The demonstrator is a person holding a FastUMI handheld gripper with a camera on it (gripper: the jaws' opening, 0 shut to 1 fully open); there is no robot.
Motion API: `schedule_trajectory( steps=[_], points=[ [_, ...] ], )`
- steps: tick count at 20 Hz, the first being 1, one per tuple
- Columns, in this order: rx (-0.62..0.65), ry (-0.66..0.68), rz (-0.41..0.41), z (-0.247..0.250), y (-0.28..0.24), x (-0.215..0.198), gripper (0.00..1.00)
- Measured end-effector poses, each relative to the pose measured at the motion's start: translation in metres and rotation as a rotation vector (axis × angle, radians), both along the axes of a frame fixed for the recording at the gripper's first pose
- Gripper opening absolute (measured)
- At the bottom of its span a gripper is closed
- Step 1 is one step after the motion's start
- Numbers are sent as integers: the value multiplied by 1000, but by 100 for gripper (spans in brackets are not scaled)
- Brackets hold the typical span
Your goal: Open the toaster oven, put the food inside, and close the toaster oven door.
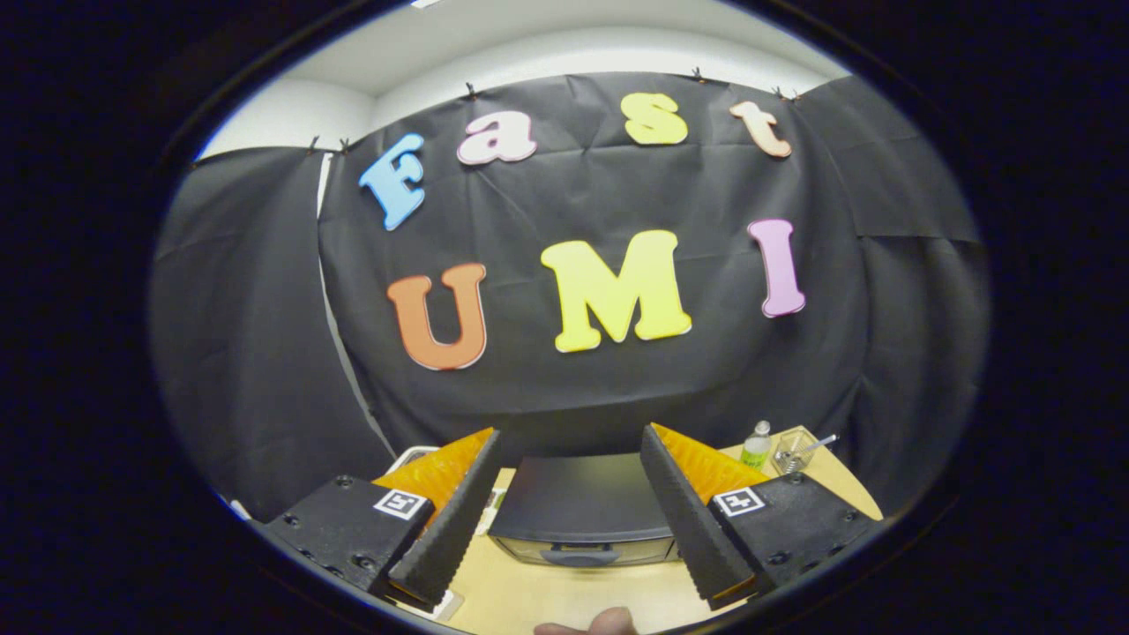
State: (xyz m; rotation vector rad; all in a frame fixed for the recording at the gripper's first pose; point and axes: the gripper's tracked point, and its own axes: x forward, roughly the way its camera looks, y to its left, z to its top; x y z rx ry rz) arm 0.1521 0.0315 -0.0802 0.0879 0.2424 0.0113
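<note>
The black toaster oven (578,507) stands on the light wooden table (564,595) just ahead of my fingers, seen from above and in front. Its door, with a dark handle (578,556) along the top edge, is closed. My gripper (573,503) is open and empty, held above the table, with the left finger (450,520) and the right finger (684,516) framing the oven on either side. A tan rounded thing (589,623) peeks in near the table's front edge; I cannot tell what it is.
A small clear bottle with a green label (756,446) and a glass holding a spoon (796,454) stand at the back right of the table. A white object (414,456) lies behind the left finger. Black cloth walls close in behind the table.
</note>
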Motion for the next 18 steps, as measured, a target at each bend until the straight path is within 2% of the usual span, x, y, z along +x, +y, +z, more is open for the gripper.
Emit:
schedule_trajectory(
  steps=[3,8,11,18],
  points=[
    [-36,-46,-6,40,-2,-17,100],
    [-84,-114,40,83,11,-68,100],
    [-56,-106,68,82,19,-90,100],
    [-35,-101,59,85,17,-109,100]
  ],
)
